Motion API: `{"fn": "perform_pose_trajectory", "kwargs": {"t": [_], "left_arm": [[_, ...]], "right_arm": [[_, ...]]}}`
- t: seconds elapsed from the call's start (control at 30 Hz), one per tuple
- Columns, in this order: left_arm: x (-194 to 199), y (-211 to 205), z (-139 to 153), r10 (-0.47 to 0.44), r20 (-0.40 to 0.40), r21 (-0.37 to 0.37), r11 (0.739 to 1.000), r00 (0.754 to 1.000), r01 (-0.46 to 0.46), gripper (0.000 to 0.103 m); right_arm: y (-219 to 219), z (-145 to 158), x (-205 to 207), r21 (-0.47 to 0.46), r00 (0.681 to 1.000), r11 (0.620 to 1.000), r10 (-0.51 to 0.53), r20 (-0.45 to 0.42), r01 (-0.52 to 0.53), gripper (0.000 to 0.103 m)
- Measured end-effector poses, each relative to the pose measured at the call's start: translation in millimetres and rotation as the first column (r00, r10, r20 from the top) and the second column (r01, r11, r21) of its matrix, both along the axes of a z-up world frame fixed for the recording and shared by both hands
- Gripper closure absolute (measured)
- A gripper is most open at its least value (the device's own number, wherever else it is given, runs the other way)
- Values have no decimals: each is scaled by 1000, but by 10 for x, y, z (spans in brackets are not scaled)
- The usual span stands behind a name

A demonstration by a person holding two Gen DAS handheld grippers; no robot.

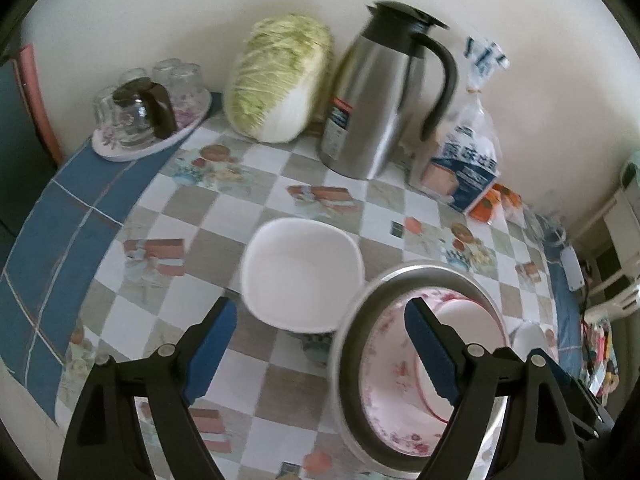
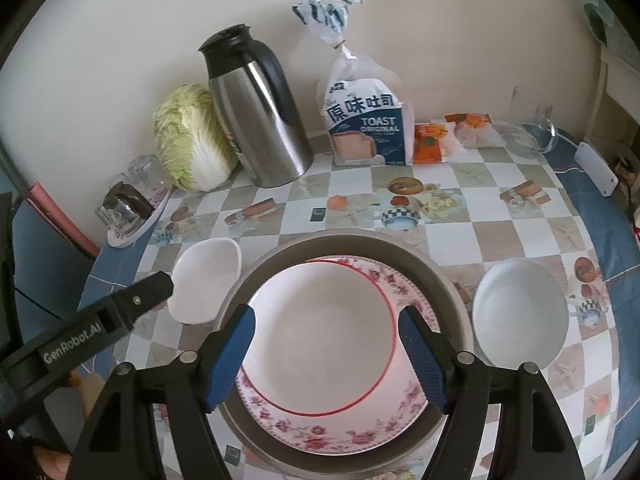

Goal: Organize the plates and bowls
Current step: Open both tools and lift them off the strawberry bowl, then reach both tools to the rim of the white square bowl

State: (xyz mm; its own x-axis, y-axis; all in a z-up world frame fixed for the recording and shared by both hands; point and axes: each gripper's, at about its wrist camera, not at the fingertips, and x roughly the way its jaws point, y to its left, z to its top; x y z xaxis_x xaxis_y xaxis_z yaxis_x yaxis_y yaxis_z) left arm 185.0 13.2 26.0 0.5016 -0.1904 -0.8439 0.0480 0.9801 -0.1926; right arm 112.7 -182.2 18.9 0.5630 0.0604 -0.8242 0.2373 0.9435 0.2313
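Note:
A round metal pan [image 2: 440, 276] holds a floral plate [image 2: 320, 432] with a red-rimmed white plate [image 2: 320, 332] on top. My right gripper [image 2: 324, 340] hangs open above this stack, nothing between its blue pads. A squarish white bowl [image 2: 204, 280] sits left of the pan and a round white bowl [image 2: 520, 312] sits to its right. My left gripper [image 1: 320, 308] is open and empty over the near edge of the squarish bowl [image 1: 300, 268]; its right pad is above the pan [image 1: 348, 360] and floral plate [image 1: 384, 380]. One finger [image 2: 152, 288] of it shows at left.
Along the wall stand a cabbage [image 2: 192, 140], a steel thermos jug [image 2: 260, 120], a toast bag [image 2: 368, 120], orange snack packets [image 2: 432, 140] and a glass bowl [image 2: 536, 132]. A tray of upturned glasses [image 1: 148, 120] sits at the back left. The table edge curves close at right.

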Motion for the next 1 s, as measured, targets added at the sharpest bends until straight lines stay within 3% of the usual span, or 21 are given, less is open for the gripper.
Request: {"fn": "perform_pose_trajectory", "kwargs": {"t": [0.33,0.53,0.77,1.0], "left_arm": [[48,526,20,121,16,-33,992,993,-120,14],[66,881,-24,226,7,-45,973,974,-226,12],[89,1213,-107,291,-6,-73,954,957,-290,11],[155,1374,-266,321,-28,-123,939,947,-322,10]], "right_arm": [[370,1,124,-6,998,998,62,18,-62,25],[664,-37,203,-15,991,991,131,27,-130,26],[932,-132,318,5,980,980,197,33,-197,26],[985,-191,423,11,980,982,189,64,-190,26]]}}
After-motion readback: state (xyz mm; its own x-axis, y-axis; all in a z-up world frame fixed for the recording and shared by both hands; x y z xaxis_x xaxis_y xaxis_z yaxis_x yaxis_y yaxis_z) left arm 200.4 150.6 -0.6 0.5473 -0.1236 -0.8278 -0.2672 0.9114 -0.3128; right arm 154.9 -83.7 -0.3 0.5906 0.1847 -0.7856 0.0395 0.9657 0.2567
